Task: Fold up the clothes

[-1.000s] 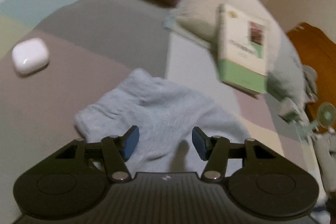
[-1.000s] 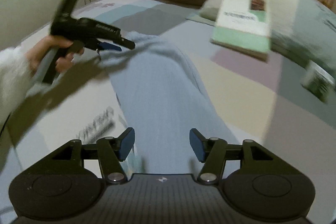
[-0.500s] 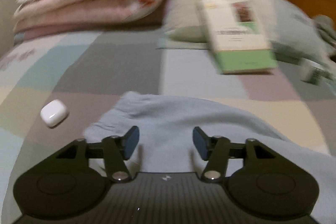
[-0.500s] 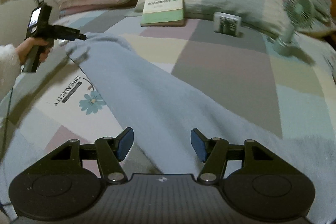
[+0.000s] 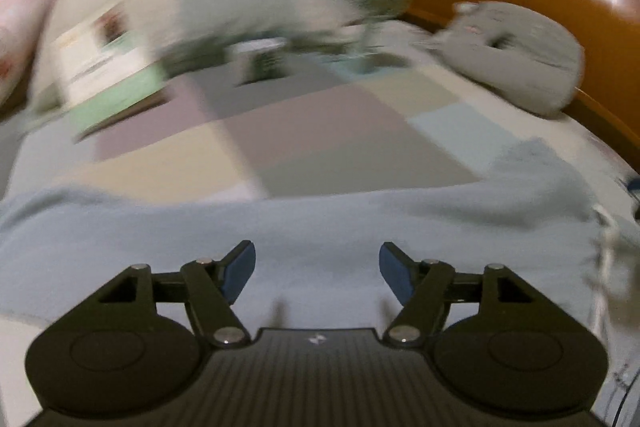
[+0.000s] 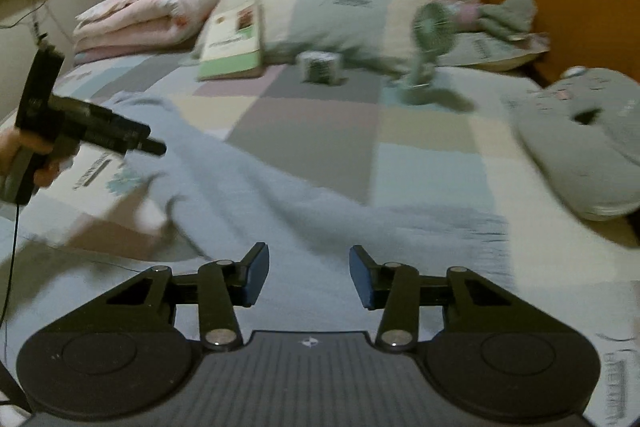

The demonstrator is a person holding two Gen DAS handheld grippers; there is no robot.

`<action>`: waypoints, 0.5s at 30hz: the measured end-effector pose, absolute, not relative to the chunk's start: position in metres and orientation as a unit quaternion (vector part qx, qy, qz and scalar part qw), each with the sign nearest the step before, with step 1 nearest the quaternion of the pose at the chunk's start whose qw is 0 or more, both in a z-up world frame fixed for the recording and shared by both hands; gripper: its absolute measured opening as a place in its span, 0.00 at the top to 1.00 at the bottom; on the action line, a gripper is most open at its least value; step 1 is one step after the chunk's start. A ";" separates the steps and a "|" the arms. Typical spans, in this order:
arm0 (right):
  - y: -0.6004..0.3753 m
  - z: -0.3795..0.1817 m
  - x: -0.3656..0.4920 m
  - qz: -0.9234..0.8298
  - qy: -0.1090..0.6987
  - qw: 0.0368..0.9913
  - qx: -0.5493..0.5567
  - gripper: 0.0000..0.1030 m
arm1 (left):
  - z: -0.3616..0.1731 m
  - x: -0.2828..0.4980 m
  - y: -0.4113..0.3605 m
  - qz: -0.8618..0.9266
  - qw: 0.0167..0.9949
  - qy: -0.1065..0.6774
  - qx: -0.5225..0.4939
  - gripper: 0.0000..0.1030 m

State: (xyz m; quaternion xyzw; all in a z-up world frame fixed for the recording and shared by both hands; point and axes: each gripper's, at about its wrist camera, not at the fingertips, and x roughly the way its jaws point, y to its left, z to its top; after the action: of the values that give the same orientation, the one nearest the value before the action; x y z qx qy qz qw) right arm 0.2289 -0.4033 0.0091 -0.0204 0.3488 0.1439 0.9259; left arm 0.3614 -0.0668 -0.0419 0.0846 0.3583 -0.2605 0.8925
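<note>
- The pale blue garment (image 6: 280, 195) lies spread across the patchwork bed (image 6: 304, 135) as one long strip. It runs from near your left gripper (image 6: 154, 147) at the left of the right-wrist view to the near right, where its ribbed edge ends on the sheet.
- Your left gripper (image 5: 316, 267), seen from its own camera, hovers over the cloth with its jaws opening. Nothing is between the blue pads; the fabric lies under them, not pinched.
- Your right gripper (image 6: 308, 275) hangs over the near part of the garment with its jaws closing. No cloth is caught between the pads, so it holds nothing.
- As for progress, the piece looks only laid out. One loose flap is turned near the left end, but I see no clean fold and no stacked layers, so nearly all the folding is still ahead of you.
- What is left, by my reading: take hold of an end or edge, bring it over onto the rest, square it up, and repeat until it is compact.
- The book (image 6: 234, 43), the small fan (image 6: 430, 39) and the grey cushion (image 6: 580, 143) sit well apart from the garment, toward the pillows, so you have bare sheet to fold on.
- The left-wrist view is smeared, so I cannot tell how flat the far edge lies.
</note>
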 end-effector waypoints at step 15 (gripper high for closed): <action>-0.497 -0.026 0.345 0.171 0.398 0.901 -0.017 0.56 | -0.055 0.414 -0.225 -0.269 0.879 0.385 0.086 0.29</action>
State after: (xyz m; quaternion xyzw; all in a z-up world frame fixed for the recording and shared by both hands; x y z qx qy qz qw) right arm 0.3451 -0.4969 -0.0260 -0.0171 0.3984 0.1709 0.9010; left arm 0.4138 -0.2254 -0.0555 0.0857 0.3852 -0.2688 0.8786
